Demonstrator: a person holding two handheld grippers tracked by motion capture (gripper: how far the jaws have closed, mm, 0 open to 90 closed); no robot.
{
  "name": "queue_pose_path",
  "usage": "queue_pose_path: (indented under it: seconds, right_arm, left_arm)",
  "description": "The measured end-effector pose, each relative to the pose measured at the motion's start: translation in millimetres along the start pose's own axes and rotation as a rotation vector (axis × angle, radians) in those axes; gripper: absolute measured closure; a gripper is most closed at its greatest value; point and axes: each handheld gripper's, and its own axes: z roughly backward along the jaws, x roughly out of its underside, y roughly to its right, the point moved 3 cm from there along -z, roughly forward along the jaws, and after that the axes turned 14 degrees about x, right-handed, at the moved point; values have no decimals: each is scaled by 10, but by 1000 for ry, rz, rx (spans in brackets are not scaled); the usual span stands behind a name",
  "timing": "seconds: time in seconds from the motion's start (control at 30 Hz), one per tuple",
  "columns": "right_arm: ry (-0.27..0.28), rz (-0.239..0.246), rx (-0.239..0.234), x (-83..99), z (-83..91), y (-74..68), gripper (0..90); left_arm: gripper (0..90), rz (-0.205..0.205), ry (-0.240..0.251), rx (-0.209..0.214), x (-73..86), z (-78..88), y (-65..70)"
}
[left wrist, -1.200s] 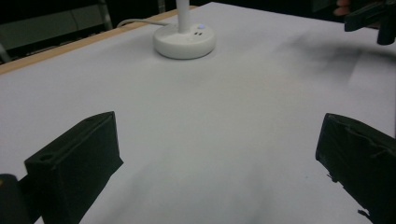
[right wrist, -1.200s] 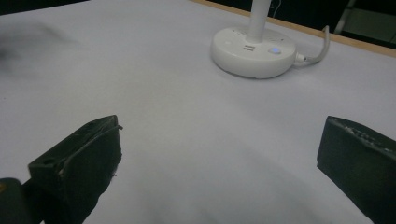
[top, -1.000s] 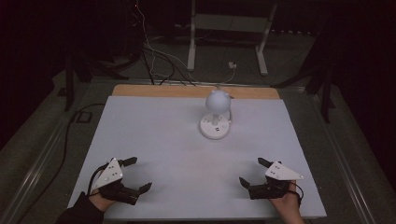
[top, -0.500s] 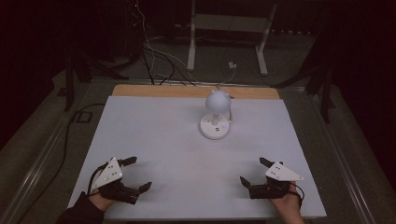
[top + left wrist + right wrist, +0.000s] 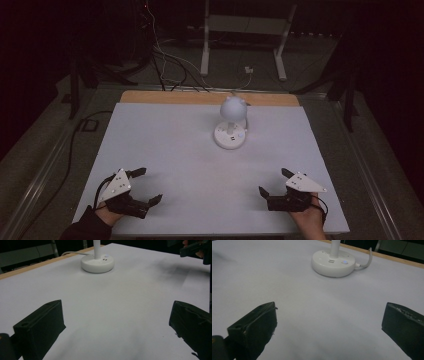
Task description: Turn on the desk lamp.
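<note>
High view, left gripper [image 5: 141,186] and right gripper [image 5: 272,182] held wide apart and empty at lower corners, small white round-based desk lamp [image 5: 231,123] seen upper centre, bare white table sheet [image 5: 200,165] between.

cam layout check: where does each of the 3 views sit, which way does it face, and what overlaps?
High view: above the person's side, facing forward and down on the white table; shows both hands, left tongs and right tongs, both open.
Left gripper view: rides the left tongs, looks along its own two black jaws toward the lamp base; the other hand's tongs show at top right.
Right gripper view: rides the right tongs, facing the lamp base and its cable.
Shared: all three show the lamp base and table.
</note>
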Motion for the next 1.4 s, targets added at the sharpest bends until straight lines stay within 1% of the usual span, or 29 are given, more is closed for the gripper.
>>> queue_pose_path:
  seconds: [0.07, 0.17, 0.3, 0.4, 0.5, 0.57, 0.67, 0.73, 0.9, 0.97, 1.03, 1.07, 1.13, 1.27, 1.4]
  right_arm:
    - [-15, -7, 5, -22, 11, -8, 0]
    - [-18, -9, 15, -69, 21, -14, 0]
    - [-16, -16, 23, -128, 30, -4, 0]
    - [-14, -10, 29, -218, 43, -1, 0]
    - [-11, -20, 32, -284, 39, 7, 0]
    - [-8, -15, 42, -325, 39, 9, 1]
    - [-4, -29, 48, -383, 30, 23, 3]
    - [-3, -39, 49, -421, 24, 22, 3]
    - [-6, -44, 43, -482, -6, 9, 3]
    - [-4, -32, 42, -523, -25, -18, 3]
    - [-6, -34, 32, -554, -43, -32, 3]
    - [-5, -33, 34, -570, -50, -40, 2]
    - [-13, -26, 20, -602, -72, -60, 2]
    - [-14, -19, 23, -644, -109, -80, 1]
    - [-8, -15, 25, -725, -155, -116, 2]
  left_arm:
    - [4, -2, 1, 2, -1, 0, 5]
    - [4, -1, -1, 3, 1, -8, 6]
    - [4, 3, 0, 5, 1, -13, 4]
    - [4, 1, -2, 5, -1, -17, 7]
    - [4, 1, -4, 5, 2, -17, 9]
    - [4, 1, -2, 7, -1, -18, 9]
    - [4, 4, -3, 7, 1, -17, 7]
    - [4, 2, -3, 7, 0, -16, 9]
    - [4, 5, -4, 6, 1, -16, 7]
    - [4, 5, -1, 9, -1, -17, 8]
    - [4, 6, 0, 9, -2, -17, 8]
    - [4, 6, -2, 7, 0, -18, 11]
    - [4, 5, -1, 7, -2, -17, 11]
    - [4, 7, 0, 7, -2, -15, 8]
    - [4, 6, 2, 11, -3, -16, 11]
